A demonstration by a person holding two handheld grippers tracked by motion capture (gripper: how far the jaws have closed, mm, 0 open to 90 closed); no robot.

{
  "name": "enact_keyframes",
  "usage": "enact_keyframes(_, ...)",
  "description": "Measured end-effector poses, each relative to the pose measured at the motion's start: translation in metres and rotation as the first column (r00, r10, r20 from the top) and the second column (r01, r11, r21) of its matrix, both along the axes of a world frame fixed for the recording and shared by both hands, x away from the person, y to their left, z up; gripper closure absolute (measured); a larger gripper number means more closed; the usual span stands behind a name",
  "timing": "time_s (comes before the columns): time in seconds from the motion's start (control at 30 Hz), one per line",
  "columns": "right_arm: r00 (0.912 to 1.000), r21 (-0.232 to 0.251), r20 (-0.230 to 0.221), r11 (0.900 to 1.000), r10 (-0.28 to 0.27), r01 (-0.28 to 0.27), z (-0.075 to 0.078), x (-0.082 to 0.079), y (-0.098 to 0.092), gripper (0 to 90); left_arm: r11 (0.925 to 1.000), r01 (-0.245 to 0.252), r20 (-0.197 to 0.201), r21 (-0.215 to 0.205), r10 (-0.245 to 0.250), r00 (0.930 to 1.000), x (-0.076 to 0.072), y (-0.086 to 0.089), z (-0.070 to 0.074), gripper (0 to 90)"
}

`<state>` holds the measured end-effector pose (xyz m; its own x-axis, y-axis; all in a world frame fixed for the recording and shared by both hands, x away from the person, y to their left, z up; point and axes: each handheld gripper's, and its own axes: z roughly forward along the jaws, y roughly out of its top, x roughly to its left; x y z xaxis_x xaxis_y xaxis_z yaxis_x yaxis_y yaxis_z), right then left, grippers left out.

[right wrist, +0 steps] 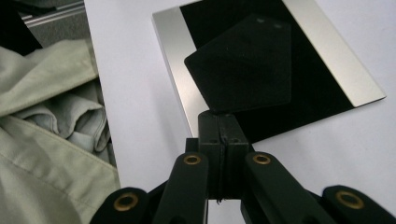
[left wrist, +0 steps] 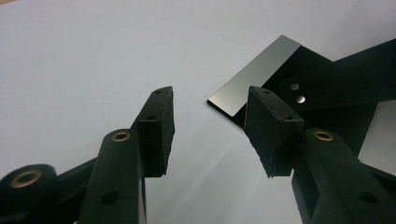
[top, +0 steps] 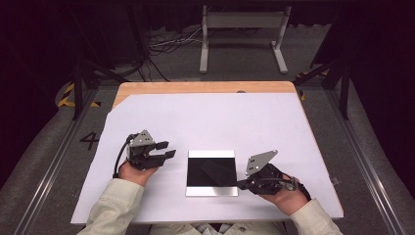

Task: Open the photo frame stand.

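1. The left gripper (top: 168, 149) is resting on the white sheet (top: 220, 117) with its jaws standing apart and nothing between them, pointing toward the plate but staying clear of it.
2. The plate (top: 211, 173), black with silver strips along two edges, is lying flat on the sheet between the two hands, near the person's edge.
3. A thin dark sheet (right wrist: 243, 65) is lying across the plate; the right gripper (right wrist: 225, 135) is clenching its near corner, though the pinch itself is hard to make out, being dark against dark.
4. The grip is catching only a corner, so the dark sheet could be slipping free or bending as it is lifted, and its drag might be shifting the plate, which nothing is holding down.
5. The white sheet is covering a wooden table (top: 195, 87); beyond it grey floor, cables (top: 166, 41) and a metal stand (top: 242, 34) are sitting in a dark room.
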<state>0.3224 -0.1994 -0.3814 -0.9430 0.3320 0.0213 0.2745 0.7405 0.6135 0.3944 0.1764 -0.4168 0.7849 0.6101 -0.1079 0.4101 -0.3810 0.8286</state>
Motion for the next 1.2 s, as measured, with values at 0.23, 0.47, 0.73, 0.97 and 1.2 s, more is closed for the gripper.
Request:
enact_keyframes(0.23,0.9994,0.039,0.027,0.999,-0.021,0.020,0.009,0.001,0.003,89.8,1.0000,0.002,-0.002,0.002,-0.002,1.0000,0.000,-0.001,0.000,52.9)
enact_keyframes(0.47,0.9988,0.070,0.032,0.997,-0.038,0.035,0.011,0.001,0.004,88.9,1.0000,0.005,-0.006,0.004,-0.005,1.0000,0.000,-0.001,-0.001,52.8)
enact_keyframes(0.73,0.9990,0.034,0.014,0.999,-0.042,0.041,0.009,0.002,0.001,76.2,1.0000,0.007,-0.001,0.002,-0.007,1.0000,0.001,0.000,-0.001,52.1)
enact_keyframes(0.97,0.9971,0.046,0.010,0.996,-0.075,0.075,0.022,0.003,-0.011,59.7,1.0000,0.002,-0.003,-0.005,-0.002,1.0000,0.000,0.001,0.000,50.9)
enact_keyframes(1.2,0.9900,0.129,-0.004,0.982,-0.141,0.141,0.036,0.007,-0.022,44.9,1.0000,0.002,-0.007,-0.005,-0.002,1.0000,0.001,0.001,-0.002,50.0)
